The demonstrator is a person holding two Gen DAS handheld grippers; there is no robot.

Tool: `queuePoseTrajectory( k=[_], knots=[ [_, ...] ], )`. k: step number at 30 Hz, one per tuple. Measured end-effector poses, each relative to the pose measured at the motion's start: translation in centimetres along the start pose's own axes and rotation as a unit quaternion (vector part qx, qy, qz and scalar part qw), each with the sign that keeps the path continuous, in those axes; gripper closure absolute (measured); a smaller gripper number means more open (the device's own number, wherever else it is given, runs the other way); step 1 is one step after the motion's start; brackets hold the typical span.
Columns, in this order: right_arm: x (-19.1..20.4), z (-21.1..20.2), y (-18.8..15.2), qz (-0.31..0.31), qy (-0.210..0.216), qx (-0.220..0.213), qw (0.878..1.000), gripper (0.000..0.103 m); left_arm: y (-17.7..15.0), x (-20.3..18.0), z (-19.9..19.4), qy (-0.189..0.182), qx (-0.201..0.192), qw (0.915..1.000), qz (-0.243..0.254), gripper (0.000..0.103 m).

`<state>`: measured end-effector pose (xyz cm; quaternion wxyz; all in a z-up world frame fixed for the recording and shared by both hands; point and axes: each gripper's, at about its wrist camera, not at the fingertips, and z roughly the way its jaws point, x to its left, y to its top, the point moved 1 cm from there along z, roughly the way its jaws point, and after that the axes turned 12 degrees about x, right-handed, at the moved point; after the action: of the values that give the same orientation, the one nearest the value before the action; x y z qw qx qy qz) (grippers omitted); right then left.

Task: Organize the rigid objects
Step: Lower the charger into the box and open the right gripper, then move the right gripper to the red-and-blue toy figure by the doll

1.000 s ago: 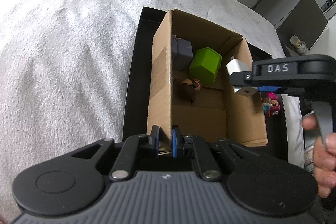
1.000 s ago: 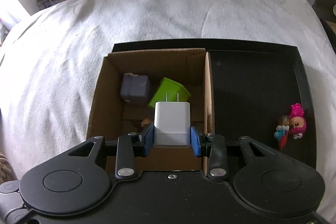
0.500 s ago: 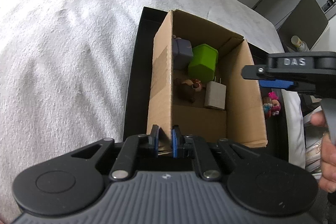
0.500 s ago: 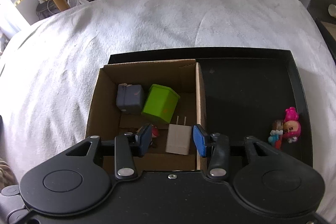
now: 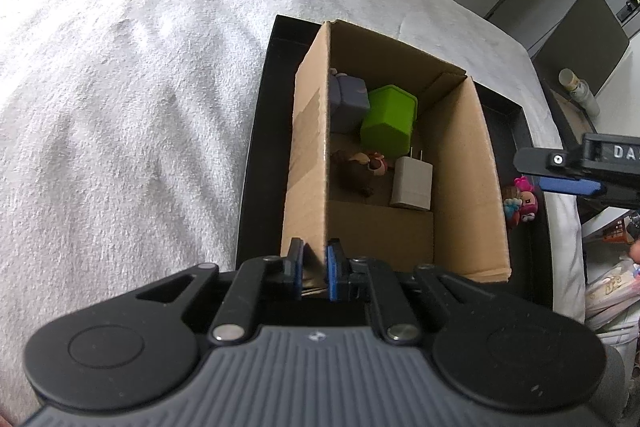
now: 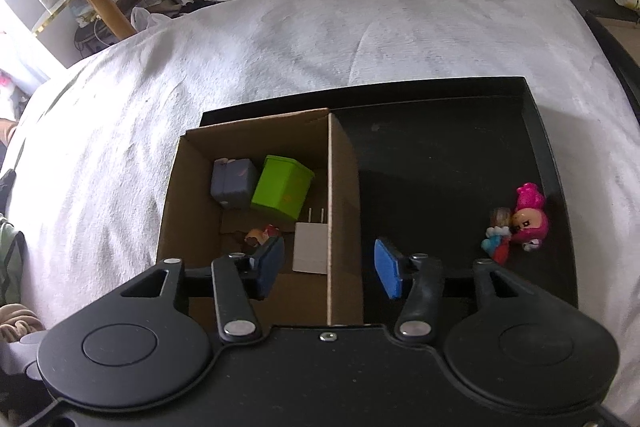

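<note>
The left gripper is pinching the near wall of the cardboard box, its fingers nearly together on either side of the thin cardboard edge. The right gripper is hanging above the box's right wall with its fingers spread partway; they have just been opening, and nothing is sitting between them but the wall below. In the left wrist view the same gripper is showing at the right edge of the frame, over the tray's right side.

The white USB charger is lying on the box floor against the right wall, prongs pointing to the far end. Just beyond it are sitting a green block and a grey-blue block, with a small brown figurine to the charger's left. The box is occupying the left half of a black tray on a bed with a white blanket. A pink doll figurine is lying near the tray's right edge.
</note>
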<state>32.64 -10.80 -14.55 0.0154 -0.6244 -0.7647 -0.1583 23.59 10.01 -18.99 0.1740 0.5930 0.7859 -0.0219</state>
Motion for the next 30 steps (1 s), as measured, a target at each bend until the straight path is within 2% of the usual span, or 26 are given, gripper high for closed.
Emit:
queuePoseTrajectory(
  k=[15,30],
  knots=[
    [-4.7,-1.1,-0.7,0.009,0.017,-0.002,1.0,0.044,-0.1,-0.3,-0.2,0.009,-0.005,0.9999,-0.002,0.093],
    [-12.1,-0.1,-0.8,0.072,0.035,0.004,0.997,0.043,0.0,-1.0,-0.1,0.028,-0.003,0.9996,-0.009,0.093]
  ],
)
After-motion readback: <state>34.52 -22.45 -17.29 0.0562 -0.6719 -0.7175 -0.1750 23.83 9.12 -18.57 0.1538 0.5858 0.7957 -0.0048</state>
